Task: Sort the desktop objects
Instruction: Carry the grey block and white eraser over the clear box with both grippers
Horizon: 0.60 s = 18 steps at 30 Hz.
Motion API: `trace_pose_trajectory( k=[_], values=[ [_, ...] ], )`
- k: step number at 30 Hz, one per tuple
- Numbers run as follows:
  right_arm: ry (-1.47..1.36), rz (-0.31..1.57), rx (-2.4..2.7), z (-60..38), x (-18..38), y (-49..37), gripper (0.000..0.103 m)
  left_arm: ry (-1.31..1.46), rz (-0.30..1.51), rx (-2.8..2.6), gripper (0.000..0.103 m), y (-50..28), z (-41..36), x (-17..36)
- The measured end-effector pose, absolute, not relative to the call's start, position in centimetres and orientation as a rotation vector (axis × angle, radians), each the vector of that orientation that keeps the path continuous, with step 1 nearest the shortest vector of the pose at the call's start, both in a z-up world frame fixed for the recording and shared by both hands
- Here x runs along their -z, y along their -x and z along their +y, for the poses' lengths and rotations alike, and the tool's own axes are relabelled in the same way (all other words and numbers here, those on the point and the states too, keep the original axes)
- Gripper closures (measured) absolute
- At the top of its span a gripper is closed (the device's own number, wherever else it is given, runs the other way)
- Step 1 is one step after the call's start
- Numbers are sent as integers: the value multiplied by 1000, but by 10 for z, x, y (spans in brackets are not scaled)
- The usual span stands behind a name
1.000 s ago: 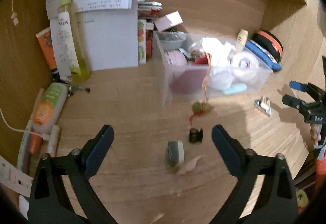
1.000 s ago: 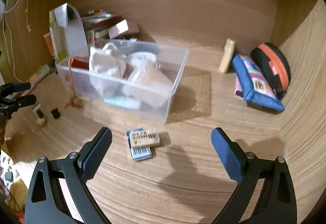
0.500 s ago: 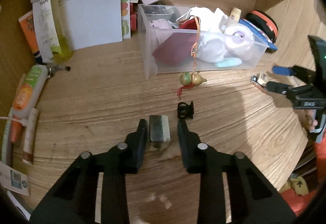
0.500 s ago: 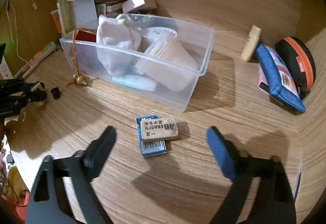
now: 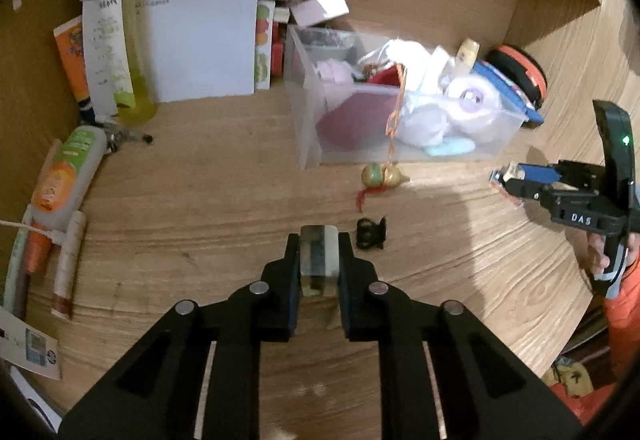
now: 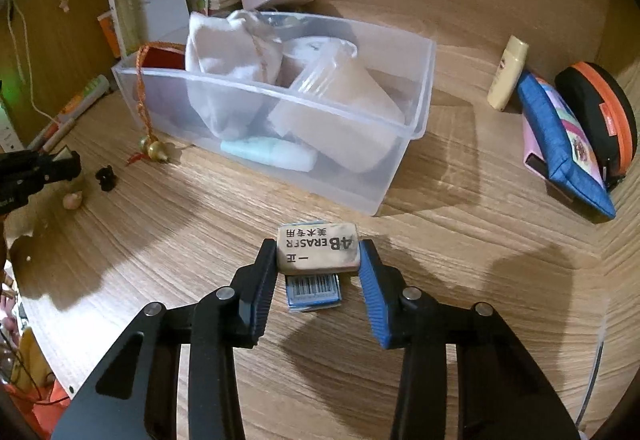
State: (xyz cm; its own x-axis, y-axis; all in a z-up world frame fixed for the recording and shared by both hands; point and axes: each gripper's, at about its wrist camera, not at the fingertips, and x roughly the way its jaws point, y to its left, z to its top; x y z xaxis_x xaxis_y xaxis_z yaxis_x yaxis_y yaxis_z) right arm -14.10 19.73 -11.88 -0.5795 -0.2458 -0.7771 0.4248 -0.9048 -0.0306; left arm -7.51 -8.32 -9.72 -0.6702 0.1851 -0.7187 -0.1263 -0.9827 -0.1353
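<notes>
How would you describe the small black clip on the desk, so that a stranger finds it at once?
Start at the clear plastic storage box on the wooden desk. In front of its near wall lies a golden gourd charm on an orange cord, and just nearer than that sits the small black claw clip. It is the only all-black, toothed thing there, beside a pale eraser block.

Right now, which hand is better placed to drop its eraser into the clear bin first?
Right, probably. The right gripper is closing around the tan eraser just in front of the clear bin. The left gripper grips its grey eraser farther from the bin, behind the gourd charm.
</notes>
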Motion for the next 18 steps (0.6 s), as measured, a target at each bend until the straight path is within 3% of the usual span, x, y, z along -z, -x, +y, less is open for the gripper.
trace_pose_trajectory(
  k=[18],
  values=[
    [-922,196,2525,196,57,136,66,922,-100,-2782,88,99,-61,31]
  ],
)
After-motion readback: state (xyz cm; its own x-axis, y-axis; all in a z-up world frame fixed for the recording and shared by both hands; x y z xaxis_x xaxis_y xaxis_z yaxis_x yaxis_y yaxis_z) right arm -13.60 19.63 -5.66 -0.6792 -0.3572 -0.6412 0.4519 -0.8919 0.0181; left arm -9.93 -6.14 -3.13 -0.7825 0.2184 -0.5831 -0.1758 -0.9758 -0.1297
